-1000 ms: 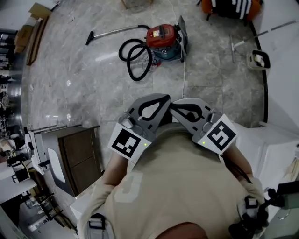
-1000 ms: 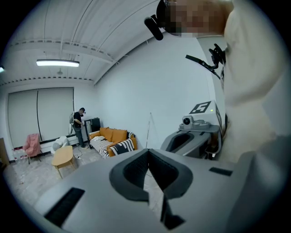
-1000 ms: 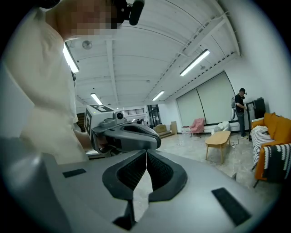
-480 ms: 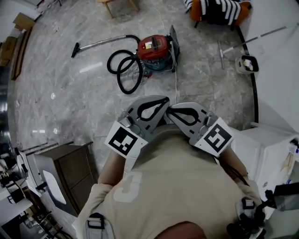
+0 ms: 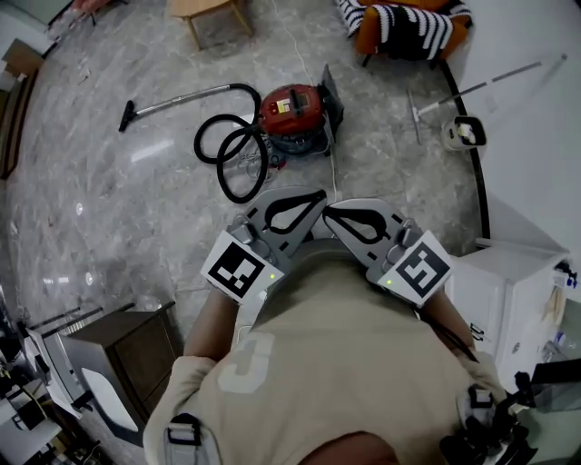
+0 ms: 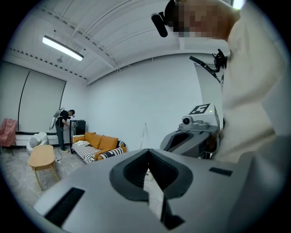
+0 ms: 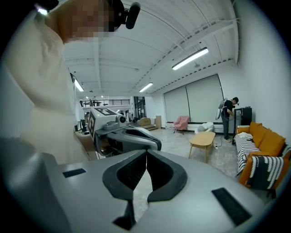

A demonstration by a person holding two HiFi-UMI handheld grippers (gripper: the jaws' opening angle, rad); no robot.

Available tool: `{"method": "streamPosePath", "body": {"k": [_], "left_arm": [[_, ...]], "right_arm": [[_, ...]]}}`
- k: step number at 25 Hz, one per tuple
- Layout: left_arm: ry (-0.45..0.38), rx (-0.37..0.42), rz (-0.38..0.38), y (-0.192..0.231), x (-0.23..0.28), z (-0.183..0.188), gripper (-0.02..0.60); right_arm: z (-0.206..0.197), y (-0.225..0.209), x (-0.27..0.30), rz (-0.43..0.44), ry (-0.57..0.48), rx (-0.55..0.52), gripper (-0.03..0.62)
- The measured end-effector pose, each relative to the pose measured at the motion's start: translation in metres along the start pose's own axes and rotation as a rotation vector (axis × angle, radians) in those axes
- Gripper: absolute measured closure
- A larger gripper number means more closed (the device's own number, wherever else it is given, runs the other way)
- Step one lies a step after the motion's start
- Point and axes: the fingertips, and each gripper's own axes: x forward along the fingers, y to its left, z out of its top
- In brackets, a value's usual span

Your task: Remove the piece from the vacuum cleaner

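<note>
Both tongs are held close against the person's chest, tips nearly touching each other: the left gripper [image 5: 320, 194] has its jaws closed tip to tip with nothing between them, and the right gripper [image 5: 329, 211] is likewise closed and empty, as each gripper view confirms [image 6: 148, 150] [image 7: 146, 153]. Marble floor [image 5: 136, 209] spreads out ahead of and around the 2 tongs. Far ahead of the right gripper, and a little to its right, stands an orange sofa [image 5: 408, 27] with a striped blanket. A white cabinet [image 5: 508, 300] sits near the right gripper, on its outer side, and a dark brown cabinet [image 5: 123, 341] sits behind and to the outer side of the left gripper. A wooden table [image 5: 209, 14] stands far ahead of the left gripper. The red vacuum cleaner [image 5: 290, 109] rests on the floor straight ahead of the tips, well apart from them, untouched. Its black hose [image 5: 231, 159] coils toward the left gripper's side, and the metal wand [image 5: 177, 95] runs further out that way to a floor nozzle. A small white bucket [image 5: 463, 133] sits ahead of the right gripper.
</note>
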Motion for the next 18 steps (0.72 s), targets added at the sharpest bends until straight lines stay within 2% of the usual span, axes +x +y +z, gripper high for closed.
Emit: {"method": "streamPosePath", "body": {"k": [3,9,14,18], "left_arm": [[0.021,0.023,0.027,0.015,-0.009,-0.009,0.583],[-0.015,-0.014,0.088,0.039,-0.02,-0.005,0.583],[0.017,-0.035,0.157,0.058,-0.016,-0.011,0.583],[0.068,-0.068,0.216,0.068,0.007,-0.017,0.583]], "right_arm": [[0.006,0.0,0.014,0.0,-0.004,-0.003,0.591],[0.009,-0.005,0.037,0.044,0.018,-0.006,0.591],[0.007,-0.018,0.044,0.1,0.019,0.009,0.591],[0.004,-0.043,0.035,0.142,-0.005,0.037,0.591]]}}
